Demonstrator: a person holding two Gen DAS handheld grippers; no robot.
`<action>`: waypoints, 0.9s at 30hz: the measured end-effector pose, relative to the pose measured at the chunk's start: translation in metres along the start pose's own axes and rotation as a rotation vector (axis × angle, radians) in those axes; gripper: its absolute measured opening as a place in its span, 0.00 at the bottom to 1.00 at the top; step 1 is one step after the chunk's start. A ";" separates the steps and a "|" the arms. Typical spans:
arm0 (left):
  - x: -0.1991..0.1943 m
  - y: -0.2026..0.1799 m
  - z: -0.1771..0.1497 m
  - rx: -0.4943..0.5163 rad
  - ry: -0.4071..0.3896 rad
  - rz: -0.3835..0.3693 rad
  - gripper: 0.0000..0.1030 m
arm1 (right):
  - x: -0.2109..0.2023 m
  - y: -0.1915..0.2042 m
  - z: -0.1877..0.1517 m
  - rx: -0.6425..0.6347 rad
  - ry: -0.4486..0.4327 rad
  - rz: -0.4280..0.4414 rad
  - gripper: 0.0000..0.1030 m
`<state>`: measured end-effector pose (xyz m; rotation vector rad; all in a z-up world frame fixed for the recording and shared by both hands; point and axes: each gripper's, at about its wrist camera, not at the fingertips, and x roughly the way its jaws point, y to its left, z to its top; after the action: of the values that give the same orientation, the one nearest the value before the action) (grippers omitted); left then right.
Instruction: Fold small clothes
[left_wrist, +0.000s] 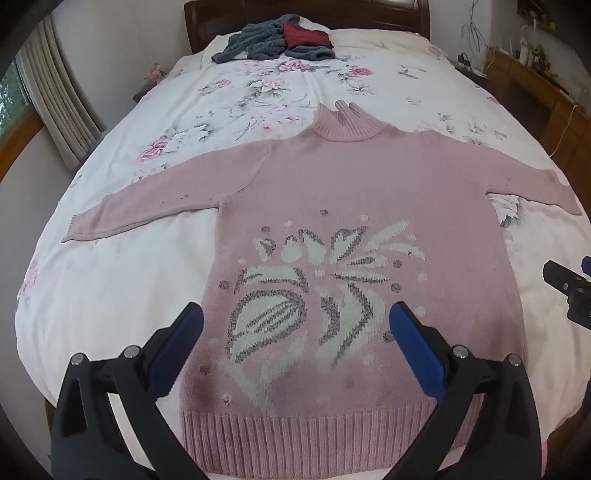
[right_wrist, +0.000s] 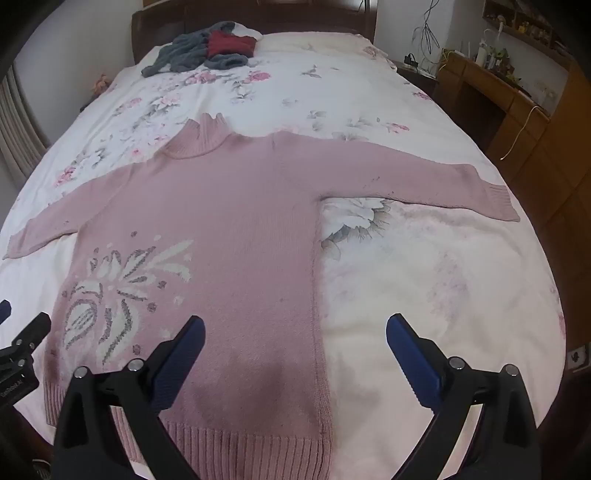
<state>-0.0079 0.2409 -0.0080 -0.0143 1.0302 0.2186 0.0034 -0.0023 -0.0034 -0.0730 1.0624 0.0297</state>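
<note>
A pink turtleneck sweater (left_wrist: 351, 192) (right_wrist: 229, 206) with a white and grey leaf pattern lies flat on the bed, sleeves spread out to both sides, ribbed hem nearest me. My left gripper (left_wrist: 295, 314) hovers open above the patterned lower front, nothing between its blue pads. My right gripper (right_wrist: 295, 325) is open too, above the sweater's right side seam near the hem, straddling sweater and bedspread. In the left wrist view the right gripper's black body (left_wrist: 569, 291) shows at the right edge; in the right wrist view the left gripper's body (right_wrist: 22, 350) shows at the left edge.
The bed has a white floral bedspread (left_wrist: 258, 92) (right_wrist: 424, 266). A pile of grey and red knitwear (left_wrist: 277, 40) (right_wrist: 207, 50) lies near the dark headboard. A wooden desk (right_wrist: 498, 96) stands to the right, curtains (left_wrist: 55, 103) and a window to the left.
</note>
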 end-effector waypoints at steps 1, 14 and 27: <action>0.000 0.000 0.000 0.000 -0.001 -0.001 0.97 | 0.001 0.000 0.000 -0.001 0.001 -0.001 0.96; 0.002 0.003 -0.001 -0.006 -0.005 0.005 0.97 | 0.004 0.002 -0.001 -0.004 0.005 0.001 0.96; 0.002 0.005 -0.001 -0.003 -0.005 0.008 0.97 | 0.001 0.003 -0.001 -0.007 -0.005 -0.002 0.96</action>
<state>-0.0085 0.2461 -0.0093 -0.0125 1.0253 0.2281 0.0033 0.0006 -0.0049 -0.0804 1.0570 0.0317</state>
